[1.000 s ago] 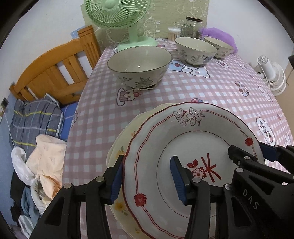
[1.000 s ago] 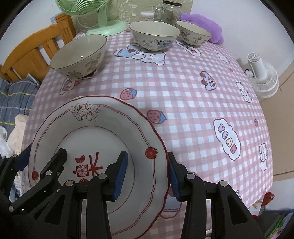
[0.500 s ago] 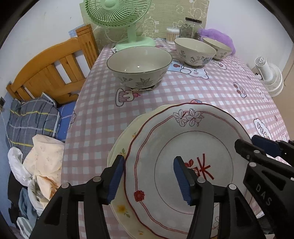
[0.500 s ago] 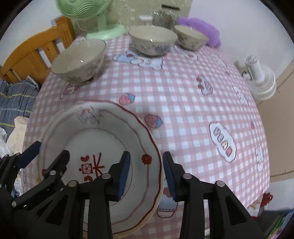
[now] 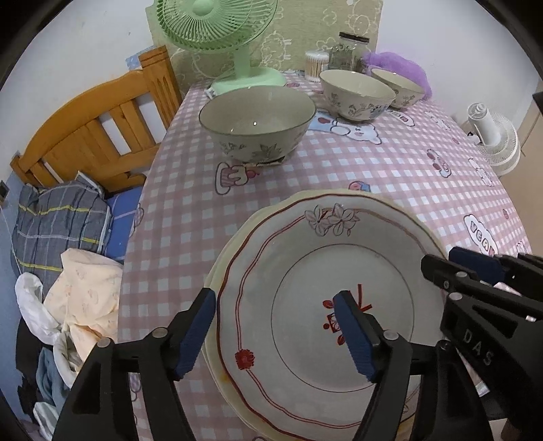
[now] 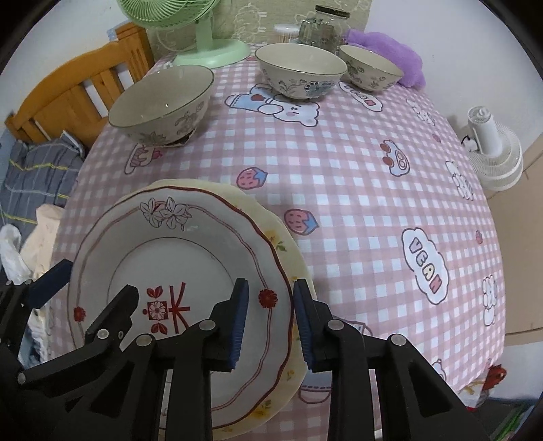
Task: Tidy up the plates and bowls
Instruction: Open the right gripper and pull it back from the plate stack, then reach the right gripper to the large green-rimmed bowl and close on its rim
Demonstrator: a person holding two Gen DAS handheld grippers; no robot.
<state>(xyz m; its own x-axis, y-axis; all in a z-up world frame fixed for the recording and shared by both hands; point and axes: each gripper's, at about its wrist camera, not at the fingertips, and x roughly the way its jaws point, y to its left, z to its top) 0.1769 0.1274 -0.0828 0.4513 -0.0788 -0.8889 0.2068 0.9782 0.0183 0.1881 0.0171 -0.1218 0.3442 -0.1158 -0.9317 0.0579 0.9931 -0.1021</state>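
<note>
A white plate with red trim (image 5: 325,271) (image 6: 190,257) lies on a cream plate (image 5: 220,251) (image 6: 288,247) at the near table edge. My left gripper (image 5: 276,334) is open, its fingers straddling the stack's left rim. My right gripper (image 6: 269,322) is open, its fingers straddling the right rim, apart from the plates. Three floral bowls stand further back: a large one (image 5: 256,125) (image 6: 163,105), a middle one (image 5: 356,93) (image 6: 300,71) and a far one (image 5: 397,86) (image 6: 370,68).
The table has a pink checked cloth (image 6: 339,176). A green fan (image 5: 234,37), a glass jar (image 6: 322,27), a cotton swab tub (image 5: 315,64) and a purple plush (image 6: 390,47) stand at the back. A wooden bed frame (image 5: 91,132) is left, a white fan (image 6: 492,152) right.
Both grippers lowered the red-trimmed plate onto the cream plate, then opened and drew back slightly. The right jaws widened off the rim.
</note>
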